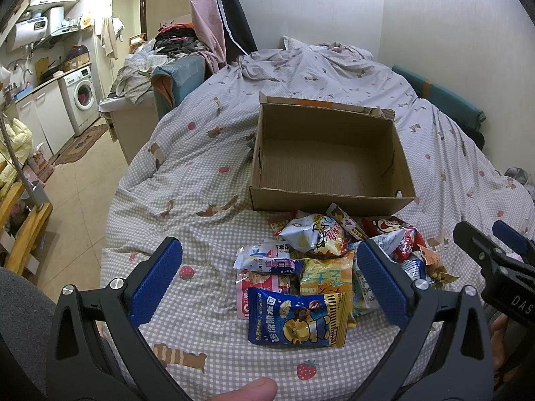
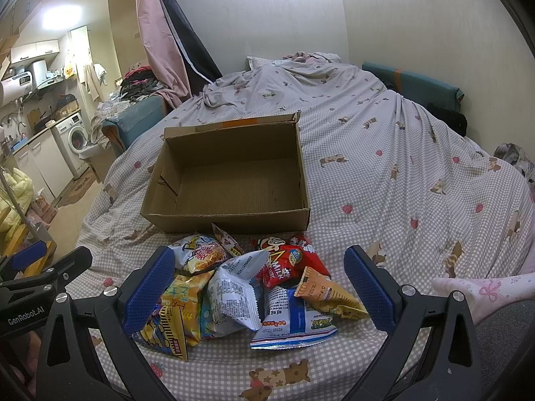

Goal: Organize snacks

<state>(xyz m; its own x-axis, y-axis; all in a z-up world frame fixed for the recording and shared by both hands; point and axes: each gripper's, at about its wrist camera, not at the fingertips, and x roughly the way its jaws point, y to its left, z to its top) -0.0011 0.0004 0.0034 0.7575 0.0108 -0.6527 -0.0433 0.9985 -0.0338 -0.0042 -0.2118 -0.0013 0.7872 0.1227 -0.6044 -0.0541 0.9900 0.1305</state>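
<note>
A pile of snack packets (image 1: 321, 267) (image 2: 240, 284) lies on the checked bedspread just in front of an empty cardboard box (image 1: 334, 197) (image 2: 230, 215). Nearest the left wrist camera is a blue packet with a cartoon tiger (image 1: 297, 320); a red packet (image 2: 287, 260) and a white-and-blue packet (image 2: 291, 320) sit on the right side of the pile. My left gripper (image 1: 267, 284) is open, its blue pads hovering either side of the pile's near end. My right gripper (image 2: 257, 287) is also open above the pile, holding nothing.
The bedspread (image 1: 200, 173) covers a bed that runs back to the wall. To the left the floor (image 1: 83, 173) drops away, with a washing machine (image 1: 80, 95) and cabinets beyond. A person's socked foot (image 2: 474, 290) rests at the right. A thumb (image 1: 247, 389) shows at the bottom.
</note>
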